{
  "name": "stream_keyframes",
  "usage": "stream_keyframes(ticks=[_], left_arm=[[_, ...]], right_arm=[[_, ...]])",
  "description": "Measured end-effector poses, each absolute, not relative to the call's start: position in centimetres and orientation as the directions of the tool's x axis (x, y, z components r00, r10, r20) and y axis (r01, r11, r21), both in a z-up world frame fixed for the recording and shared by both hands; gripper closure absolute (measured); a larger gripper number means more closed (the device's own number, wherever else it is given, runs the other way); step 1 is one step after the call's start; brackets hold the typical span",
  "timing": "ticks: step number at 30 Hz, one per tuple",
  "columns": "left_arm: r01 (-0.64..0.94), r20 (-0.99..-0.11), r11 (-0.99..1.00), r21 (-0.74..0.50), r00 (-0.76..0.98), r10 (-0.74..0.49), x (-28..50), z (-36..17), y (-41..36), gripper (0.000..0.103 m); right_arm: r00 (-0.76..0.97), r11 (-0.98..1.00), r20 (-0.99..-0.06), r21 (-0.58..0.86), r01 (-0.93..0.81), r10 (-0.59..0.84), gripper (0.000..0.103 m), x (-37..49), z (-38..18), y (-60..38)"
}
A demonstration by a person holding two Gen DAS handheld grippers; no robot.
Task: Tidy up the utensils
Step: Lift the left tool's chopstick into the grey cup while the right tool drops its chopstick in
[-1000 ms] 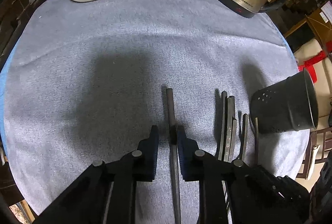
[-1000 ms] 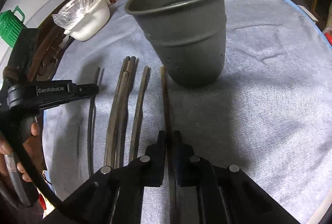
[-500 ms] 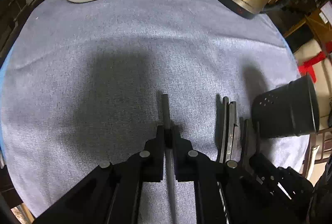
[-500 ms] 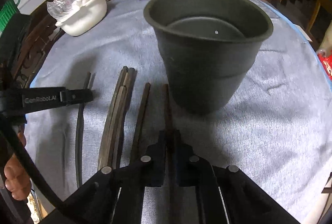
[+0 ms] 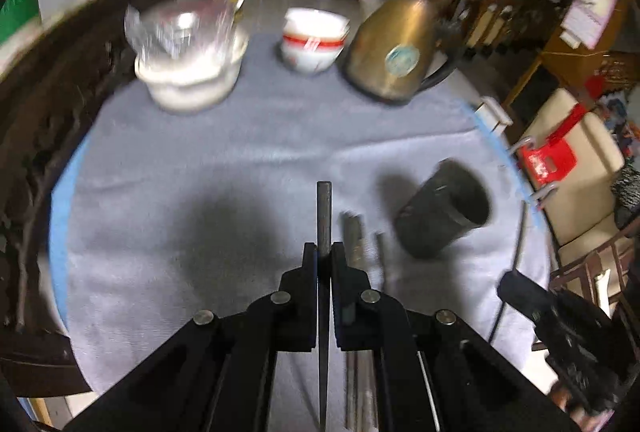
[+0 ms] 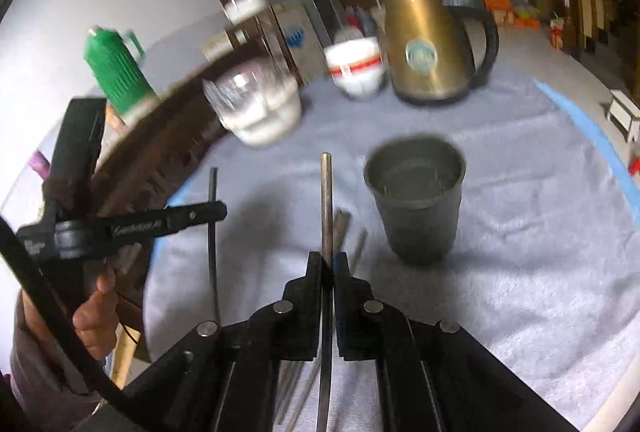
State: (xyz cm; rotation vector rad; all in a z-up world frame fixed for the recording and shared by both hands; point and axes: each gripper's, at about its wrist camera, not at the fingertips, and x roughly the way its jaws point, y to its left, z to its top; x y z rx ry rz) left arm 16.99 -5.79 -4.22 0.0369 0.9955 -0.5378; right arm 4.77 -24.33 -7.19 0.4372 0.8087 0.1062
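Observation:
My left gripper point(image 5: 324, 252) is shut on a dark chopstick point(image 5: 323, 208), held off the grey cloth and pointing away from me. My right gripper point(image 6: 327, 261) is shut on another dark chopstick point(image 6: 326, 200), also lifted. The dark perforated utensil cup point(image 6: 416, 200) stands upright to the right of the right gripper; the left wrist view shows the cup point(image 5: 448, 212) to the right. Several chopsticks point(image 5: 354, 236) still lie on the cloth between the grippers and the cup. In the right wrist view the left gripper point(image 6: 212, 210) holds its chopstick point(image 6: 212, 252) at the left.
At the table's far side stand a white dish with a clear cover point(image 5: 188, 56), a red-banded white bowl point(image 5: 314, 40) and a brass-coloured kettle point(image 5: 396, 52). A dark carved chair back point(image 5: 44, 136) borders the left. A person's hand point(image 6: 98, 312) holds the left gripper.
Both grippers have risen off the cloth, each carrying its chopstick, and have tilted up so the far room shows. The left jaws went from apart to shut on the chopstick.

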Motion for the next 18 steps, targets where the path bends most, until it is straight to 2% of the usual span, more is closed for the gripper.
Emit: stream_keyframes(ticks=[8,13,18], left_arm=[[0.518,-0.667,0.828,-0.213,0.542,-0.511,13.4,5.2,-6.3,0.097],[0.543,-0.569,0.81,-0.223,0.602,-0.56,13.4,9.8,-8.3,0.097],[0.527,-0.47,0.806,-0.27,0.658,-0.588,15.1,11.3,-10.4,0.097]], right_arm=[[0.855,0.888,-0.483,0.455,0.063,0.186,0.097,1.6,-1.1,-27.5],[0.936,0.892,-0.347,0.437,0.111,0.053,0.097,1.6,2.5,-30.0],[0.971,0.888,-0.226,0.426,0.175,-0.083,0.097,3.1,4.3,-31.9]])
